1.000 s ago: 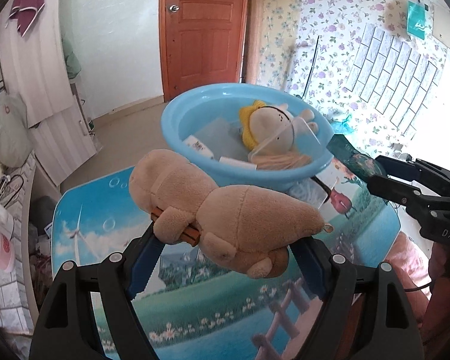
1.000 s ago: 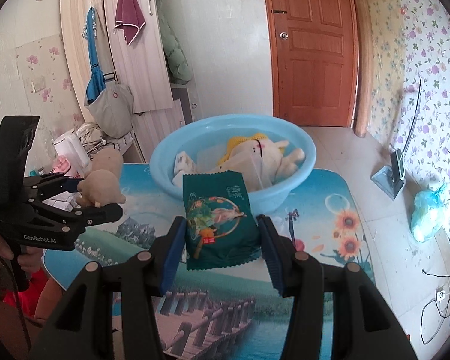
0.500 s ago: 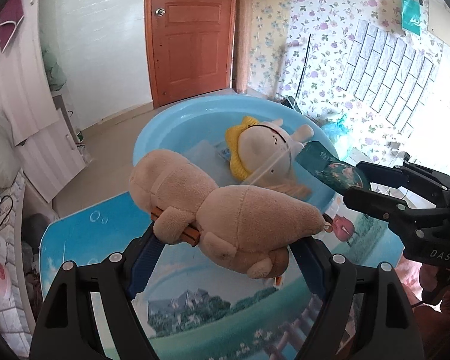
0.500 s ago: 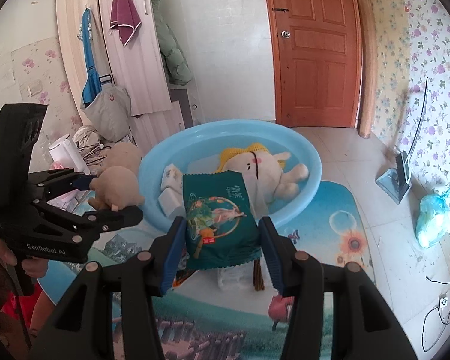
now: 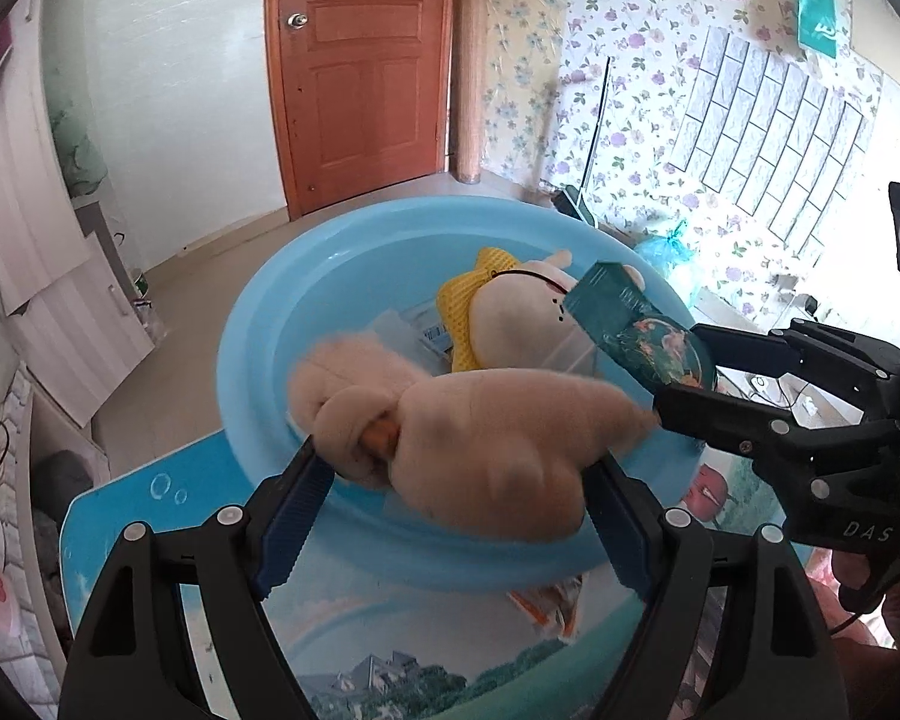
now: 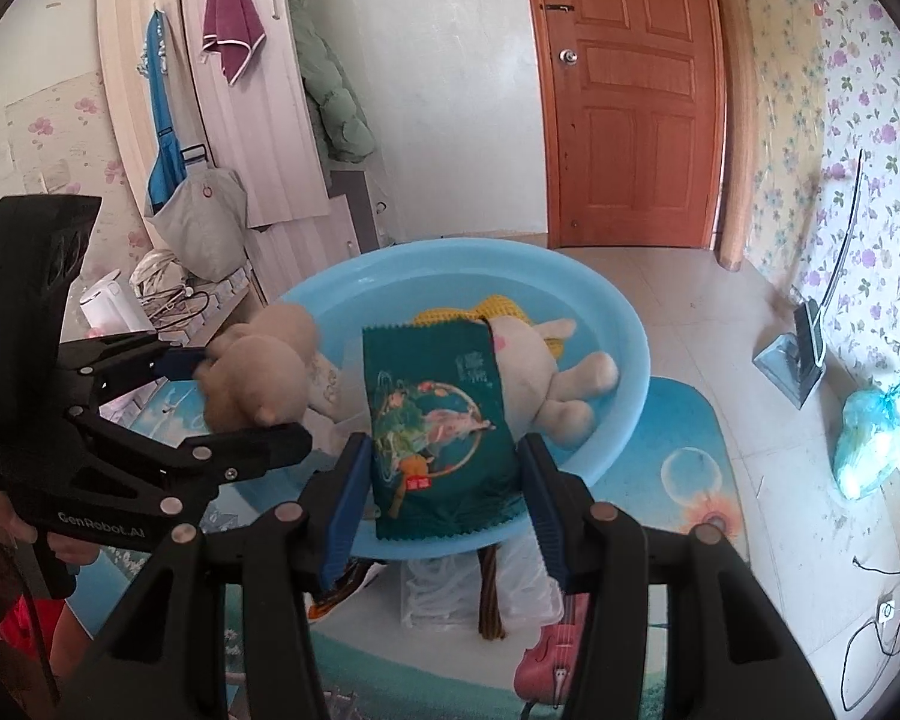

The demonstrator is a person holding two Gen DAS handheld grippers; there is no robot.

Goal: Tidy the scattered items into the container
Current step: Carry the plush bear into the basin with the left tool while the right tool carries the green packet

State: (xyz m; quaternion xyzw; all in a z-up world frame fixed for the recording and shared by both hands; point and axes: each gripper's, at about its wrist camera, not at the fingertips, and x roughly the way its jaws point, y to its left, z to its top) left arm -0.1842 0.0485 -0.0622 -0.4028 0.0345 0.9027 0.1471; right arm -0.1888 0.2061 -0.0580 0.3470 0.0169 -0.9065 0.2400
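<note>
The left tongs point(image 5: 450, 474) are clamped on a plush bear point(image 5: 480, 438), the right tongs point(image 6: 444, 468) on a snack packet point(image 6: 438, 420), over the basin point(image 5: 342, 258). If both are released together, a collision could knock the bear onto the rim.

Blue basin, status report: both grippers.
Left gripper clamps tan plush. Right gripper clamps green packet. Both over blue basin. Nothing blocking.

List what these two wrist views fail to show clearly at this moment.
- Left wrist: tan plush toy is motion-blurred; its face is unreadable.
- Right wrist: green snack packet hides part of the basin's contents; its print is too small to read.
- Right wrist: items under the basin's near rim are half covered.
</note>
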